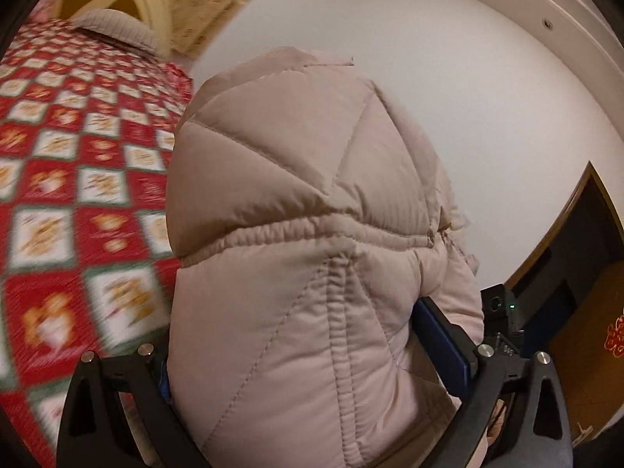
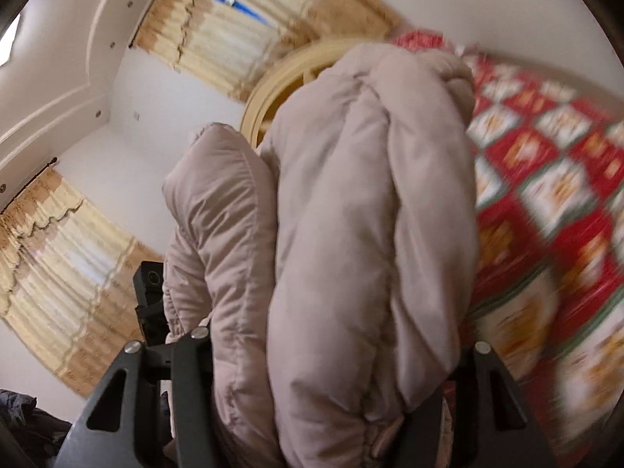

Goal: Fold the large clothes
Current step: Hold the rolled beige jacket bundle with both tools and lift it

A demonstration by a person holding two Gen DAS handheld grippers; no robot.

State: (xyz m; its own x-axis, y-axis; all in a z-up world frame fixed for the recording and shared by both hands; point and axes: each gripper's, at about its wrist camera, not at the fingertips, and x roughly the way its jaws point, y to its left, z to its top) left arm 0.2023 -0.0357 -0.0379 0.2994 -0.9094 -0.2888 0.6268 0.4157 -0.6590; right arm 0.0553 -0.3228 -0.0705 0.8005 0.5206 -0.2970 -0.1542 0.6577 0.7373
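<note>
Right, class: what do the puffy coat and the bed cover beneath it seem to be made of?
Beige quilted coat: seemingly a smooth, matte woven shell over soft padding, judging by the stitched, puffed panels and gathered seams. Filling type cannot be told.
Red checked bedspread: looks like printed or woven cloth, matte, perhaps lightly ribbed; motion blur leaves the weave uncertain.

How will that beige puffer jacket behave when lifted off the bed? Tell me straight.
Probably floppy: the puffer jacket bulges and bends around the right hand-held gripper. Likely light for its bulk, given the puffy quilted panels seen at the left hand-held gripper. The smooth shell may slip, so a deep bite seems wise over the red quilt.
</note>
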